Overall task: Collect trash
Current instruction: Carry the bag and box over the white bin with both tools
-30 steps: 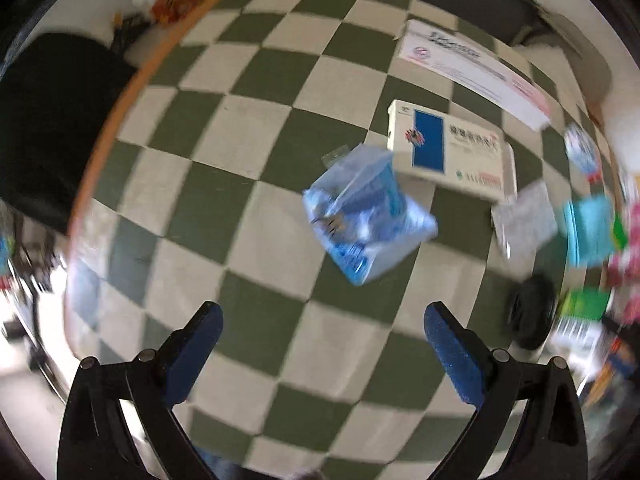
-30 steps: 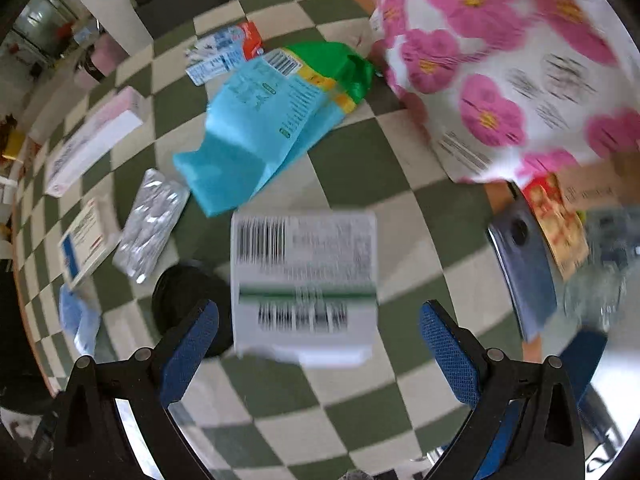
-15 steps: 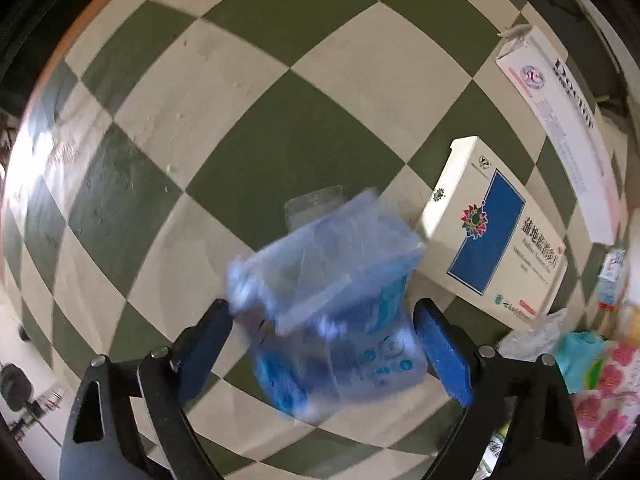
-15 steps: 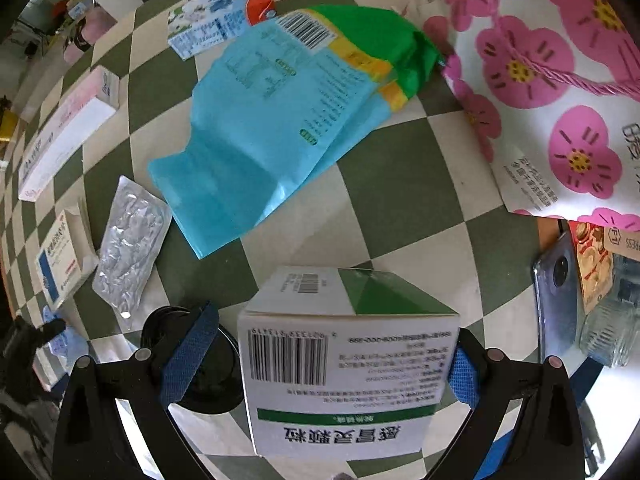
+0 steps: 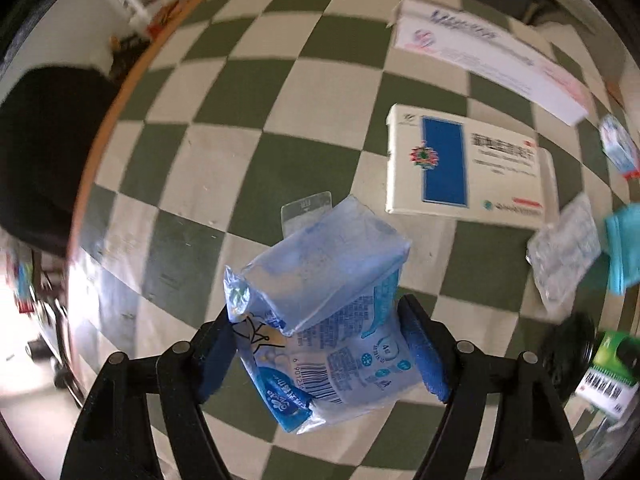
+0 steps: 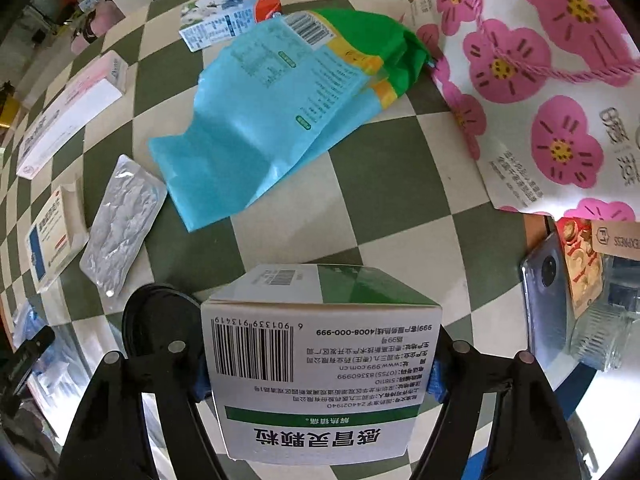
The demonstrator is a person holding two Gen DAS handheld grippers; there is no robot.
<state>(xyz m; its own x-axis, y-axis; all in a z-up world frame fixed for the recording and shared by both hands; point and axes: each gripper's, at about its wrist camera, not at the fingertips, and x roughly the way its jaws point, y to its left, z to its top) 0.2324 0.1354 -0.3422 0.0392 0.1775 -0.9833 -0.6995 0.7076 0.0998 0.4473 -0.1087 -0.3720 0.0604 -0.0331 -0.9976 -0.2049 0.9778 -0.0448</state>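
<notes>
Trash litters the checkered table (image 5: pixel 240 92). The left gripper (image 5: pixel 320 356), jaws just closing, pinches a crumpled blue wrapper (image 5: pixel 320 320); slack film could slip free. The right gripper (image 6: pixel 320 376), also just closing, clamps a green-and-white box (image 6: pixel 320 368) by its sides; squeezing may crush it.

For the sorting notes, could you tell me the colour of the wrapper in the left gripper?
Translucent light blue wrapper, clearest in the left wrist view.
</notes>
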